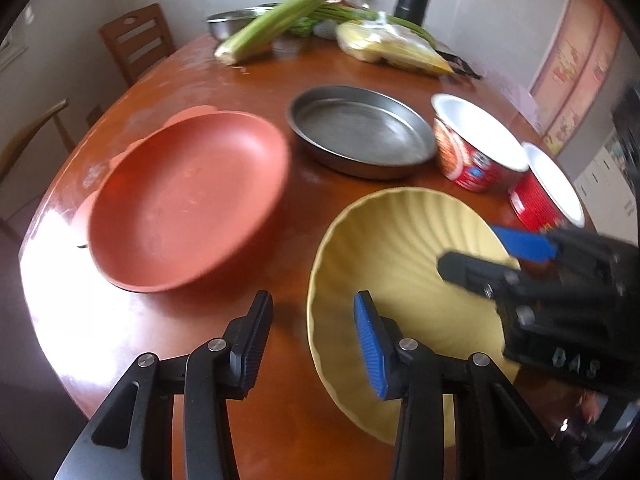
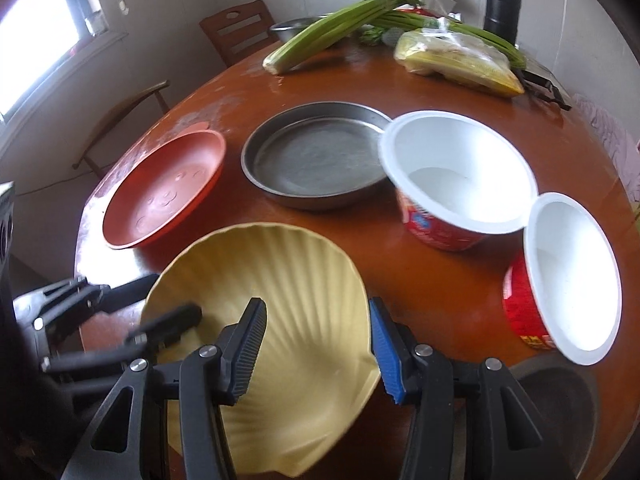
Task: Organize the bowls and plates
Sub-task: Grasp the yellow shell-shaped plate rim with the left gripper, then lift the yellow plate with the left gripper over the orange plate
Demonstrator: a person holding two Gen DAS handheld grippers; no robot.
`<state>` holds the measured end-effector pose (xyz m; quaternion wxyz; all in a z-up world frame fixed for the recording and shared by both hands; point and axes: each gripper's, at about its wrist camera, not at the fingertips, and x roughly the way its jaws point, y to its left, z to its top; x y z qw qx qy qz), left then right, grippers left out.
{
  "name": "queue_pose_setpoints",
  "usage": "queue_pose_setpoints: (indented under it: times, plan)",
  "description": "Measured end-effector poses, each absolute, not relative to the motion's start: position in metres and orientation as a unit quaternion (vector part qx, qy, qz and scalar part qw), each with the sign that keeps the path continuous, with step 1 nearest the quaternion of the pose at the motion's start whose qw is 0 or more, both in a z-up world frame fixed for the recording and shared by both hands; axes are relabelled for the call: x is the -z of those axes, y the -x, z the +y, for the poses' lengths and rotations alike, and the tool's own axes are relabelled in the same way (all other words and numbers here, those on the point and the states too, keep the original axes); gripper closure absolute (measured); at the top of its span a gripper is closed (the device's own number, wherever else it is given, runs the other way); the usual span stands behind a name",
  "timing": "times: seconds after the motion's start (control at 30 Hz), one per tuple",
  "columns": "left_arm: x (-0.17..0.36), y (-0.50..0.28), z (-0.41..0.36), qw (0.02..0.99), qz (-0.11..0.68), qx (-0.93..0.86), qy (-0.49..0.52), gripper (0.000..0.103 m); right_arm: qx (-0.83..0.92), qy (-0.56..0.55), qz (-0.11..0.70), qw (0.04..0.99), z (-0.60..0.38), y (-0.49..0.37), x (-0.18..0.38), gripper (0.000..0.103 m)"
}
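Found yellow scalloped plate lying at near edge of wooden table, its left rim between the spread, unclenched jaws of left gripper with pads clear of it. Its right rim was straddled by right gripper, hold impossible to tell: blue pad looked against rim, black one over the inside. Noted terracotta plate near on left, steel pan behind, red paper bowls to right; judged risk as thin sloped rim slipping from pads, or uneven pinch skidding plate off table edge or tipping it on lift.
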<state>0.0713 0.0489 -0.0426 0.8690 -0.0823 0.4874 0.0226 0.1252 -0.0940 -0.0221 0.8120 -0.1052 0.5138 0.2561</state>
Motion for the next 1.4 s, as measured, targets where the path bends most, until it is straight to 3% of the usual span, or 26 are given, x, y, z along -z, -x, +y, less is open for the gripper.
queue_pose_setpoints:
  times: [0.1, 0.83, 1.4]
  plan:
    - [0.041, -0.072, 0.061, 0.874, 0.476, -0.033, 0.089, 0.065, -0.263, 0.108, 0.513, 0.810, -0.088, -0.120, 0.022, 0.051]
    - [0.040, -0.038, 0.059, 0.872, 0.478, -0.012, 0.107, 0.066, -0.274, 0.087, 0.513, 0.809, -0.084, -0.092, 0.026, 0.051]
    - [-0.005, -0.039, 0.107, 0.891, 0.433, -0.029, 0.135, 0.066, -0.302, 0.088, 0.459, 0.831, -0.042, -0.092, -0.029, 0.051]
